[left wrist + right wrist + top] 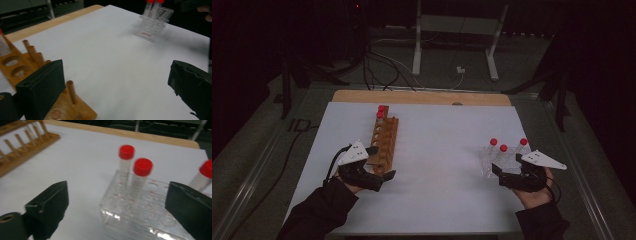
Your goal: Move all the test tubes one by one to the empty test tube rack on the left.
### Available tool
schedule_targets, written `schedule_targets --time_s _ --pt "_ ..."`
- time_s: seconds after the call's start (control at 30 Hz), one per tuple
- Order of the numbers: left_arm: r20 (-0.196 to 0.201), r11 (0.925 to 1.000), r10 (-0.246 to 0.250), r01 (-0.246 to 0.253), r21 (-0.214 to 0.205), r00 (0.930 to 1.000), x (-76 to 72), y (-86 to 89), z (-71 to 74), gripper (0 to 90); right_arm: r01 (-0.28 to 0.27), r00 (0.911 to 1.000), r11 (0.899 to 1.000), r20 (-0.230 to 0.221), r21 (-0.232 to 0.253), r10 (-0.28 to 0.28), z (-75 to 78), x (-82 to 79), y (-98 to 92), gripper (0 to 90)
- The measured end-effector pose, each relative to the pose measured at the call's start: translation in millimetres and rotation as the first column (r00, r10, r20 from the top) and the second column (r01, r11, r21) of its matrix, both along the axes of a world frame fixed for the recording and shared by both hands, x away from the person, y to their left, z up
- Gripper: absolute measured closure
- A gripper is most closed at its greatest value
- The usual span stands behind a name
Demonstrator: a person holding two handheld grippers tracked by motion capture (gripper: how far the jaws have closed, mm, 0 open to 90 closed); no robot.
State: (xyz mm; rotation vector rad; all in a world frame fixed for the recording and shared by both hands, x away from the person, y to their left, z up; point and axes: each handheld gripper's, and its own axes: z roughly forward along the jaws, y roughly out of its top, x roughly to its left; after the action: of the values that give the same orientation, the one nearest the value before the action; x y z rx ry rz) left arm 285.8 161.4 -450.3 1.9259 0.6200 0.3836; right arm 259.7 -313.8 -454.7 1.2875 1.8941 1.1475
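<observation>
High view: wooden rack (384,142) sits left-centre on white sheet (442,150), two red-capped tubes at its far end; wide bare sheet btwn it & clear rack (504,160) near sheet's right edge; left gripper (379,177) at wooden rack's near end, forearm from bottom; right gripper (508,176) just nearside of clear rack.
Left gripper view: jaws apart, nothing btwn; one jaw over wooden rack's (32,65) corner pegs.
Right gripper view: jaws wide apart either side of clear rack (140,212), not pressing; three red-capped tubes (140,180) upright in it.
</observation>
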Motion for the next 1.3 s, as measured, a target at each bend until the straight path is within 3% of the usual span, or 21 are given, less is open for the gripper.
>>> schedule_targets --time_s 0.3,0.47,0.87,1.3 --pt "-0.008 0.9998 -0.015 0.015 0.008 0.9999 -2.1 -2.7 -1.3 1.7 0.038 0.9986 0.999 -0.037 -0.011 -0.039 -8.4 13.3 -6.1 21.9" --pt "-0.01 0.9997 -0.015 0.016 0.017 0.9998 -1.5 -3.2 -2.9 1.7 0.038 0.9976 0.999 -0.058 -0.025 -0.039 -11.6 20.9 -4.1 37.5" --pt "-0.016 0.9995 -0.019 0.019 0.025 0.9997 -0.4 -3.8 -5.1 1.7 0.082 0.9927 0.995 -0.085 -0.049 -0.086 -17.1 37.9 -0.2 64.3" --pt "-0.02 0.9995 -0.018 0.019 0.024 0.9996 0.3 -1.6 -5.5 1.7 0.089 0.9912 0.993 -0.09 -0.082 -0.097 -20.5 43.0 3.5 74.1"
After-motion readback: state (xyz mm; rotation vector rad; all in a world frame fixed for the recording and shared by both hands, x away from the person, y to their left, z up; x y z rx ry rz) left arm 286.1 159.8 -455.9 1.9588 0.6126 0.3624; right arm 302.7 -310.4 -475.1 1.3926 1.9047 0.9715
